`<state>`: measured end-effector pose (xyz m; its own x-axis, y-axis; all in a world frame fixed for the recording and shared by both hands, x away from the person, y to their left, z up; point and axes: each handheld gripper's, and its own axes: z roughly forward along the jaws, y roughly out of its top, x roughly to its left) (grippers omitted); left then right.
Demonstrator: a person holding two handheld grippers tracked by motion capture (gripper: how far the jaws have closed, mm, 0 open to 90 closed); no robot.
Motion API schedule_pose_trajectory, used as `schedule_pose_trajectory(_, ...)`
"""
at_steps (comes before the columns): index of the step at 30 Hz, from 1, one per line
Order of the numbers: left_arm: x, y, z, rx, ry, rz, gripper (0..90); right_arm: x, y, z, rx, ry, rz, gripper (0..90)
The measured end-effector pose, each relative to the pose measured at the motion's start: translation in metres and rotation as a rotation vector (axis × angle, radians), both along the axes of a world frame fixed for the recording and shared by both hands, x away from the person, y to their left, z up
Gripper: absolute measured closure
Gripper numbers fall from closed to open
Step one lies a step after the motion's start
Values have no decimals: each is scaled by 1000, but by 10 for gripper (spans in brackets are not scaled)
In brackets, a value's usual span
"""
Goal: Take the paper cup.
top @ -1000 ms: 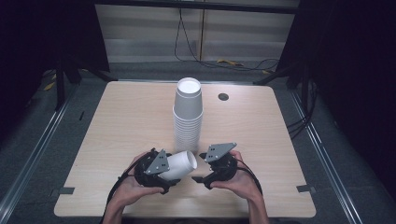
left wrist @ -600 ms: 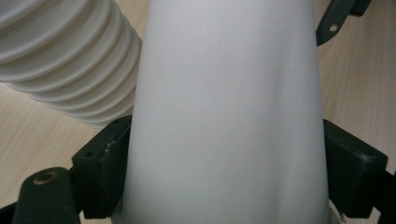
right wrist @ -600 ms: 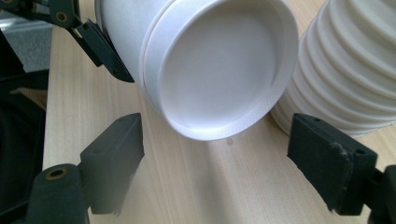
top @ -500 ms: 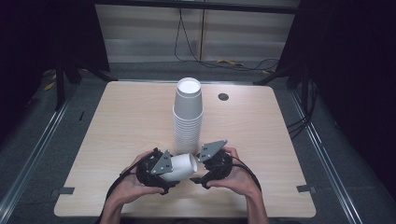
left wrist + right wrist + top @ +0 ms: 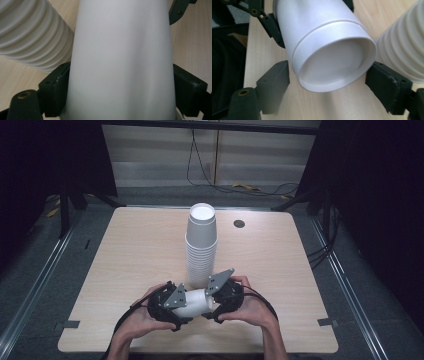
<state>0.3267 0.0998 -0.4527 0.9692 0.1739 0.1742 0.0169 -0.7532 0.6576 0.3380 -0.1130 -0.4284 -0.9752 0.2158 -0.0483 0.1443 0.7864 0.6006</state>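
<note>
The left gripper (image 5: 176, 304) is clamped on a white cup (image 5: 194, 302), which lies on its side above the near edge of the table (image 5: 125, 265), base toward the right. The right gripper (image 5: 220, 296) has its jaws spread either side of the cup's base, one clearly apart. Behind stands the cup stack (image 5: 201, 245).

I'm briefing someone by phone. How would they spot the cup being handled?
On the table, near the front edge, below the tall cup stack. The cup lies sideways between two hand-held grippers, gripped by the left gripper; the other cups stand nested upside down.
</note>
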Motion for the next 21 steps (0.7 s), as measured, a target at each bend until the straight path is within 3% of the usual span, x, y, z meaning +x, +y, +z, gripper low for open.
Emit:
schedule_pose_trajectory(3,-1,-2,-1,-1,1,-13,152,-1,2,-1,-17,5,25,210)
schedule_pose_trajectory(6,-2,-4,-1,29,7,-29,152,-1,3,0,-28,26,44,207)
schedule_pose_trajectory(12,-2,-7,-3,19,10,-41,153,0,8,2,-56,30,79,200)
schedule_pose_trajectory(17,-3,-9,-2,46,11,-55,152,0,10,0,-54,38,101,192)
schedule_pose_trajectory(21,-4,-12,-2,41,13,-64,152,0,10,0,-47,46,105,207)
